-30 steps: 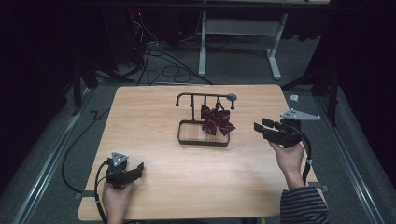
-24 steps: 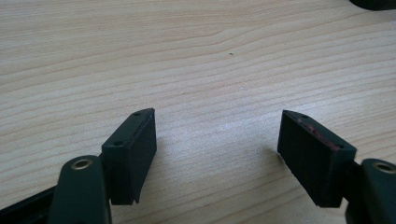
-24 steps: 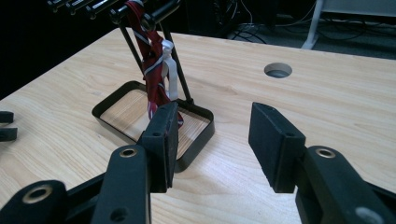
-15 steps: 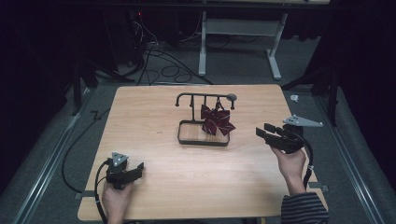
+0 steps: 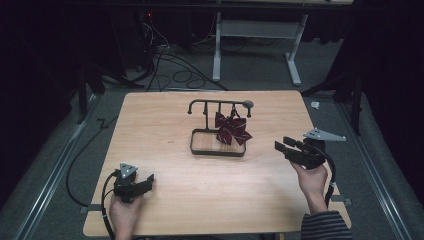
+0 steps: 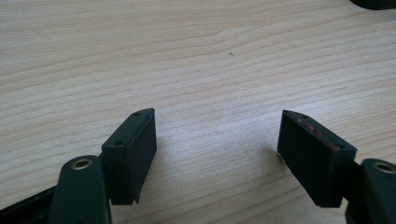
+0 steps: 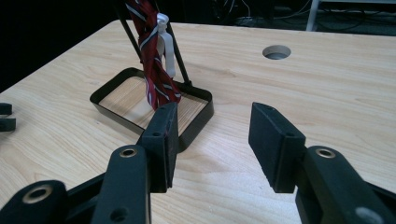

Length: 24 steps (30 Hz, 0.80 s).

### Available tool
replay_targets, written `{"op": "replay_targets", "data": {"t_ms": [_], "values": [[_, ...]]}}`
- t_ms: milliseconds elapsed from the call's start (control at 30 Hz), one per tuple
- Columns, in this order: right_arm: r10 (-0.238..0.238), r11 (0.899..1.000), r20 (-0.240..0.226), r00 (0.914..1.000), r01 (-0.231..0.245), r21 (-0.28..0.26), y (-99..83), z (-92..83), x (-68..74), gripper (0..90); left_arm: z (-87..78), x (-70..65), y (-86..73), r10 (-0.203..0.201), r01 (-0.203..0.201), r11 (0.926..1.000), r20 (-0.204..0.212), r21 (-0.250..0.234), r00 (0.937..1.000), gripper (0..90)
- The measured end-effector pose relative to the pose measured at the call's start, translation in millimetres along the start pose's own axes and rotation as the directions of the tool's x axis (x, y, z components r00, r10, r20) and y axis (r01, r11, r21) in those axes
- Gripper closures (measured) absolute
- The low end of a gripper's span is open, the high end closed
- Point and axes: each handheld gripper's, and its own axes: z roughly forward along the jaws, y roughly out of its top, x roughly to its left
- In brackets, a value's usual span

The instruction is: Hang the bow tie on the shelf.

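A pale wooden table point(image 5: 165, 125) fills the middle of the high view, with dark floor and cables around it. Just right of the frame's centre stands a black stand point(image 5: 218, 125): a shallow rectangular tray at its base, an upright post and a crossbar on top. From the right part of the crossbar hangs a dark red striped bow point(image 5: 232, 128), its lower end over the tray's right side.

In the lower left of the high view the left gripper point(image 5: 148, 180) rests low on the table in a hand point(image 5: 122, 212). Its own view shows both jaws spread wide over bare wood grain, nothing between them.

At the right of the high view the right gripper point(image 5: 281, 145) is held in the other hand point(image 5: 311, 176), jaws pointing left toward the stand and apart from it. In its own view the gripper point(image 7: 212, 133) has its jaws spread and empty, with the tray just beyond the left jaw. The bow point(image 7: 149, 51) hangs in the upper left of that frame beside a white clip point(image 7: 166, 44), probably its fastener. A round hole point(image 7: 276, 52) in the tabletop shows at upper right.
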Motion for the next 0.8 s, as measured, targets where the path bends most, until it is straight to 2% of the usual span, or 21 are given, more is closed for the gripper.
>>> {"op": "replay_targets", "data": {"t_ms": [800], "values": [[0.045,0.999,-0.006,0.9990,-0.045,0.018,-22.9,-0.7,-2.8,54.1,0.3,-0.4,0.0,0.001,-0.001,1.0000,-0.001,-0.001,1.0000,28.8]]}}
